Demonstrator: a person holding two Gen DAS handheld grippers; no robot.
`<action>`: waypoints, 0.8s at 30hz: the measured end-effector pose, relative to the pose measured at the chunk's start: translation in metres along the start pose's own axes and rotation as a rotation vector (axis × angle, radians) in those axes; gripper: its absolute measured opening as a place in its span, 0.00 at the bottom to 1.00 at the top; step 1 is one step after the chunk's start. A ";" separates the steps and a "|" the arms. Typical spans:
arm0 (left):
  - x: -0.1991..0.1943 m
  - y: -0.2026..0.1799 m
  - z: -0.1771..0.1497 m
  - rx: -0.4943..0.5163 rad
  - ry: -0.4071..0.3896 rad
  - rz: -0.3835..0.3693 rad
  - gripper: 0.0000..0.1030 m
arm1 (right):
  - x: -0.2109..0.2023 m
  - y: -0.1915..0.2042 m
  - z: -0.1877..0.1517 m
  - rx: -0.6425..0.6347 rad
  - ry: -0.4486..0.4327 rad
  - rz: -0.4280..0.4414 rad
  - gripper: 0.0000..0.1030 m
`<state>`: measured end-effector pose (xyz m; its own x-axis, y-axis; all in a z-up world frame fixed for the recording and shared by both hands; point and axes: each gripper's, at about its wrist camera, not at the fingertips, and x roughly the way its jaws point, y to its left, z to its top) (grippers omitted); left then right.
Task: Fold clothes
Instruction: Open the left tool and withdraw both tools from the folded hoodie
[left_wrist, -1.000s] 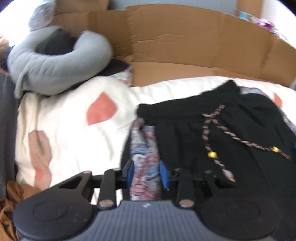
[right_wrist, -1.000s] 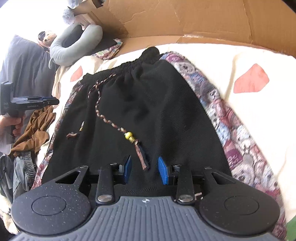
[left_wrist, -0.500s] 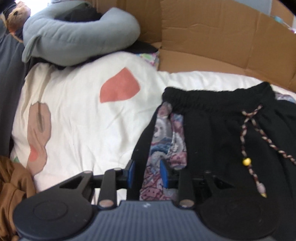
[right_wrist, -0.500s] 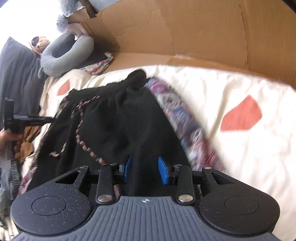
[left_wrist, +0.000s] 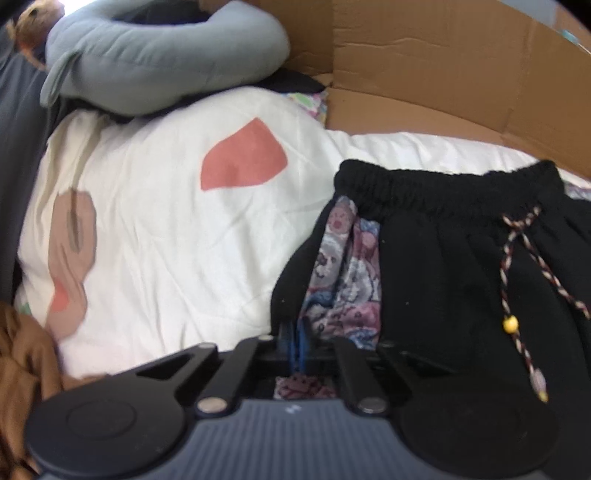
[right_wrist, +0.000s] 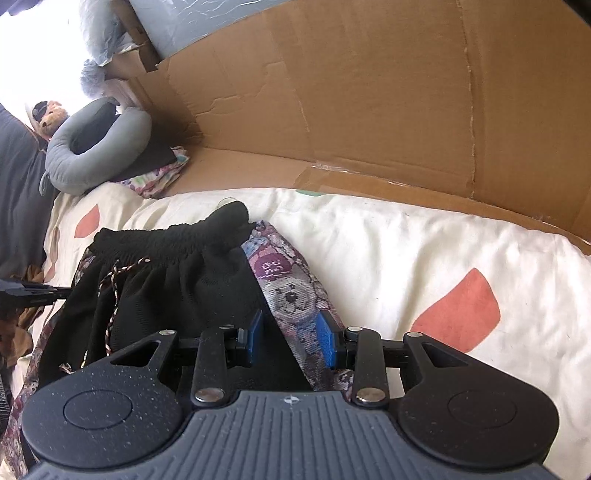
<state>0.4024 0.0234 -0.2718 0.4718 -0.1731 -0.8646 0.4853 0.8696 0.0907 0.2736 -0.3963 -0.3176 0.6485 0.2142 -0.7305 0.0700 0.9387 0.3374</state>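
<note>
Pinching black shorts (left_wrist: 461, 266) edge, left gripper (left_wrist: 295, 341) clamped; right gripper (right_wrist: 290, 334) spread wide over patterned side stripe (right_wrist: 291, 295)

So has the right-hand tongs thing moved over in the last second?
Yes. The right tongs shifted rightward off the black shorts to straddle their patterned side stripe, nearer the cream bedsheet.

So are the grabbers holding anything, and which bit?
The left gripper is shut on the shorts, pinching their side edge beside the patterned stripe. The right gripper is open over the other side, holding nothing.
</note>
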 end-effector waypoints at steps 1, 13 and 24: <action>-0.004 0.003 0.002 0.000 -0.004 -0.004 0.02 | 0.001 0.001 0.000 -0.006 0.001 0.002 0.34; 0.001 0.018 0.010 0.001 -0.004 0.096 0.01 | 0.009 -0.004 0.008 -0.023 -0.022 -0.055 0.34; -0.003 0.019 0.008 -0.030 -0.012 0.138 0.19 | 0.031 -0.004 0.027 -0.043 -0.030 -0.110 0.34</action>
<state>0.4162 0.0368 -0.2632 0.5411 -0.0558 -0.8391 0.3929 0.8989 0.1936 0.3140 -0.4013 -0.3254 0.6611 0.1020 -0.7434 0.1100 0.9668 0.2305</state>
